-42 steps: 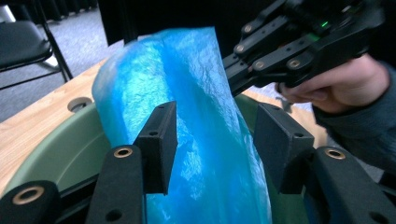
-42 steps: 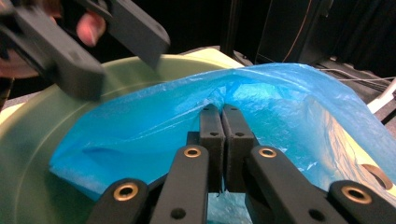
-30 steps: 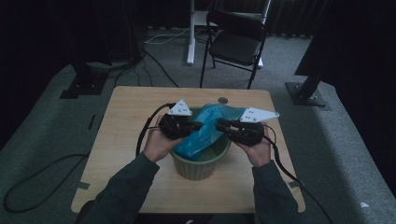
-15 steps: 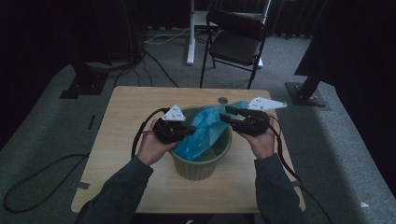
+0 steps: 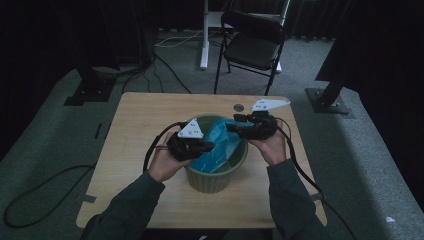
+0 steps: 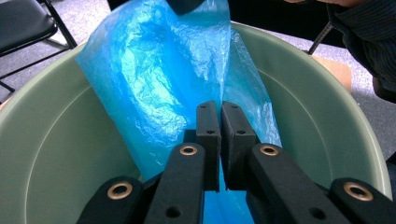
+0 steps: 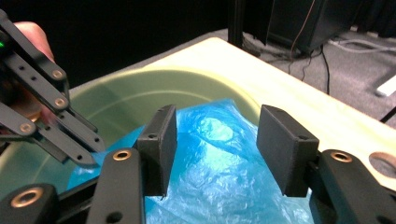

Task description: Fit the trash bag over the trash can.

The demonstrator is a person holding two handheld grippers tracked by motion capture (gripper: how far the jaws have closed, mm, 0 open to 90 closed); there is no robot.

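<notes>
- Table: pale wood, with one small round hole near its far edge.
- My left gripper: I held it over the near-left rim of the bucket, pointing across the opening. Its jaws stood nearly together, pinching a fold of the blue bag between the pads; in the left gripper view the plastic ran up from the closed pads.
- Green bucket: round, standing upright on the table's middle, between my two hands.
- Blue plastic bag: thin, crinkled, lying partly inside the bucket and leaning up toward its far-right rim. In the left gripper view it rose as a broad sheet against the bucket's inner wall.
- My right gripper: I held it above the bucket's far-right rim, aimed toward the left gripper. Its jaws had just been opening and stood wide apart; in the right gripper view the bag lay beyond and between the pads, with neither pad pressing on it.
- Black folding chair: on the carpet beyond the table.
</notes>
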